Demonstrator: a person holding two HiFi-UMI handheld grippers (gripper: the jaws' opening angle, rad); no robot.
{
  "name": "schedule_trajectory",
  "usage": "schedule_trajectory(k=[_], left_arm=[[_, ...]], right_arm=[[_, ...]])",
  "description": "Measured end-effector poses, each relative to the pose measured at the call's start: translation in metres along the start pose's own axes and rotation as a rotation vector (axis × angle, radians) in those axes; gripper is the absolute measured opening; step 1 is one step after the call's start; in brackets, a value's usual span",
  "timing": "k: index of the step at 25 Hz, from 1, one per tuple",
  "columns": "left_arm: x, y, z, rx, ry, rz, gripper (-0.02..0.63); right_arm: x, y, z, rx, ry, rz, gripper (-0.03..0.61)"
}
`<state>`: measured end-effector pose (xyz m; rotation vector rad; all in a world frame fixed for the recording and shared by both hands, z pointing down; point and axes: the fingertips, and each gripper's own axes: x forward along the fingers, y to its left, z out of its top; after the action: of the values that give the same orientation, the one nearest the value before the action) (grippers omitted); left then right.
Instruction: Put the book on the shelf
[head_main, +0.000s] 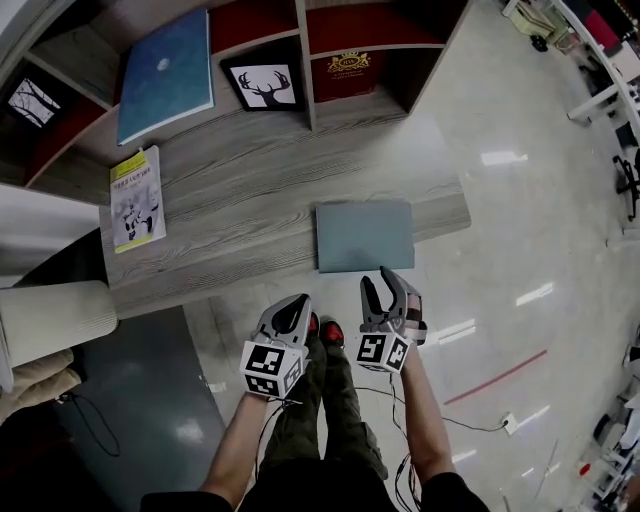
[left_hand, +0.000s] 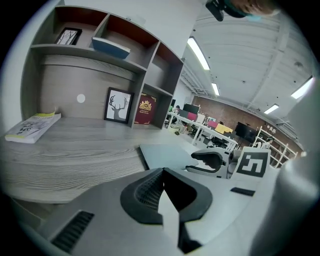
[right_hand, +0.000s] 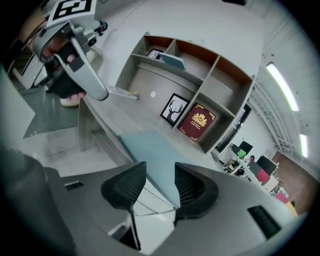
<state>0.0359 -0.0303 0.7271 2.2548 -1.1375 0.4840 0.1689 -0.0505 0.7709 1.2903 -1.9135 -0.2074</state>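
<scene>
Now | right gripper (head_main: 378, 281) fingers apart, holding nothing; left gripper (head_main: 300, 300) fingers together | risk: nudging overhanging book (head_main: 365, 235) tips it off surface (head_main: 250, 190).

A grey wood-grain worktop (head_main: 250, 190) stands on a glossy pale floor (head_main: 500, 230) mirroring the ceiling strip lights (left_hand: 198, 52). Beyond the worktop stand rows of office desks (left_hand: 200, 131); right of it, a red floor line (head_main: 497, 377).

Bare tabletop (head_main: 250, 190) between book (head_main: 365, 235) and shelf (head_main: 304, 70) (booklet (head_main: 136, 198) at left).
</scene>
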Motion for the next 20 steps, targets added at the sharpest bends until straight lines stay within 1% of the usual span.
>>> schedule_trajectory(k=[2,4,6,9,15,20], left_arm=[[0.001,0.004,-0.001,-0.003,0.002,0.006,0.006],[0.001,0.009,-0.002,-0.008,0.005,0.015,0.008],[0.002,0.014,-0.004,-0.014,0.008,0.023,0.008],[0.004,0.020,-0.008,-0.023,0.011,0.033,0.008],[0.011,0.026,-0.015,-0.043,0.021,0.039,0.008],[0.016,0.029,-0.019,-0.051,0.031,0.043,0.008]], right_arm=[[0.007,0.004,-0.003,-0.046,0.014,0.006,0.195],[0.013,0.009,-0.008,-0.051,0.028,0.026,0.209],[0.019,0.015,-0.013,-0.054,0.042,0.044,0.245],[0.026,0.020,-0.017,-0.078,0.053,0.043,0.265],[0.039,0.019,-0.021,-0.097,0.067,0.019,0.270],[0.049,0.016,-0.020,-0.091,0.070,0.009,0.270]])
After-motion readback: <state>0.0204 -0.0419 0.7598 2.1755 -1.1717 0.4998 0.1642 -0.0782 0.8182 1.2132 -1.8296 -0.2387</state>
